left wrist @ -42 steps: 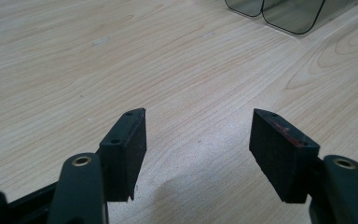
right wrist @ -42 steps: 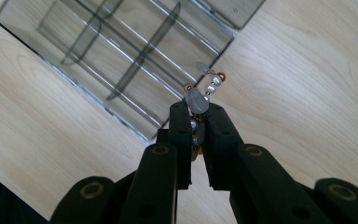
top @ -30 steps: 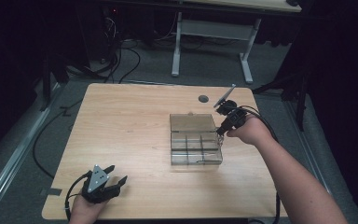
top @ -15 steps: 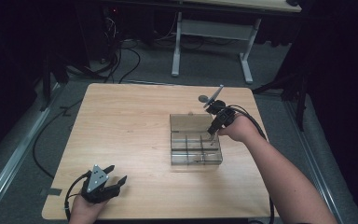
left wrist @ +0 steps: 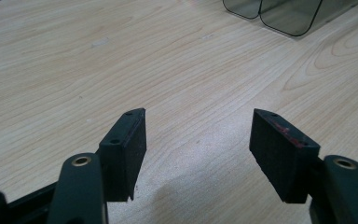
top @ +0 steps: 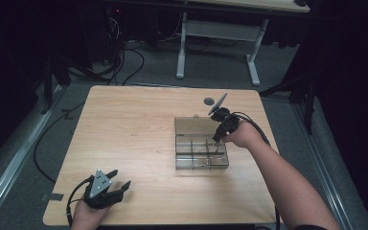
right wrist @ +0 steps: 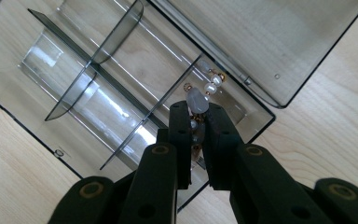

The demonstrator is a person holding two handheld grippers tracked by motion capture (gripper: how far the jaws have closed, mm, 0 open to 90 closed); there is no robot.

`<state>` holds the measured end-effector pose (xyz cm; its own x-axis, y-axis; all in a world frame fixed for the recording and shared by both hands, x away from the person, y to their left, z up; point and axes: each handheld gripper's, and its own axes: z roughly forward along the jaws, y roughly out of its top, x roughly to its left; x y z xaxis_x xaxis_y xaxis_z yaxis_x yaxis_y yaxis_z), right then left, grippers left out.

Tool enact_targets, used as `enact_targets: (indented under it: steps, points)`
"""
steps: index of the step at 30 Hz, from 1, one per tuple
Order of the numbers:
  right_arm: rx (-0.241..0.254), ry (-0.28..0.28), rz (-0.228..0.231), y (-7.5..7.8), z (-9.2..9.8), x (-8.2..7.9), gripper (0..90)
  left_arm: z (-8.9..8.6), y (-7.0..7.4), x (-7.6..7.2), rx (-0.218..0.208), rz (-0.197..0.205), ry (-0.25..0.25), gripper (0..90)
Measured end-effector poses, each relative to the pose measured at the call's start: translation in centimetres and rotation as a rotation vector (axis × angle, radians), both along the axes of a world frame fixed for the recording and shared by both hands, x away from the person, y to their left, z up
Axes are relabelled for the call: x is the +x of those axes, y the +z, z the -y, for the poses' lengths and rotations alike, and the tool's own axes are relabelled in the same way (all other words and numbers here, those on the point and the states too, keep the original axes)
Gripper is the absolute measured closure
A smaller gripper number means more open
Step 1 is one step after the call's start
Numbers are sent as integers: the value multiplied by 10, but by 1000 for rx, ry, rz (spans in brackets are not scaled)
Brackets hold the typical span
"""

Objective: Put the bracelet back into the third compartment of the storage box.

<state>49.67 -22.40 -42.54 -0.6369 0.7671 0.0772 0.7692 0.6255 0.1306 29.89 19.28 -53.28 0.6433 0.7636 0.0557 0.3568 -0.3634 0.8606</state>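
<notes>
A smoky clear compartment box (top: 178, 158) lies open at the table's right of middle, its lid (right wrist: 261, 42) folded flat behind it. My right gripper (top: 216, 137) points down over the box's right end compartment. In the right gripper view that gripper (right wrist: 199, 111) is shut on a string of pale and pearl-like beads (right wrist: 196, 100); more of its beads (right wrist: 210, 87) hang toward the compartment floor. My left gripper (top: 120, 188) rests at the table's front left corner, far from the box. In the left gripper view it (left wrist: 198, 140) stands open over bare wood.
Thin dividers (right wrist: 121, 32) split the box into several compartments. A small dark round disc (top: 209, 101) lies on the table behind the lid. A corner of the box (left wrist: 279, 16) shows at the top of the left gripper view. Cables (top: 124, 57) lie on the floor beyond the table.
My right gripper has moved left and toward me, from the lid's right side to above the box's right compartment, carrying the beads. The left gripper has stayed put.
</notes>
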Motion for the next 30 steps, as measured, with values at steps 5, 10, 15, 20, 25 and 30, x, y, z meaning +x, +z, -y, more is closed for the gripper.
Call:
enact_targets:
  steps: [5,10,15,20,25,30]
  points:
    - [-5,-15,-28,-13,1,-2,830,0,0,0,-1,0,0,370]
    - [2,-20,-50,-28,3,-4,828,0,0,0,-2,0,-1,370]
    - [2,-21,-60,-36,3,-4,825,0,0,0,-3,2,1,370]
    - [18,-53,-61,-41,3,-5,811,0,0,0,-3,2,1,370]
    - [21,-53,-44,-40,2,-5,733,1,0,0,-2,0,0,370]
    - [28,-68,-26,-31,2,-5,716,1,0,0,-2,2,-1,370]
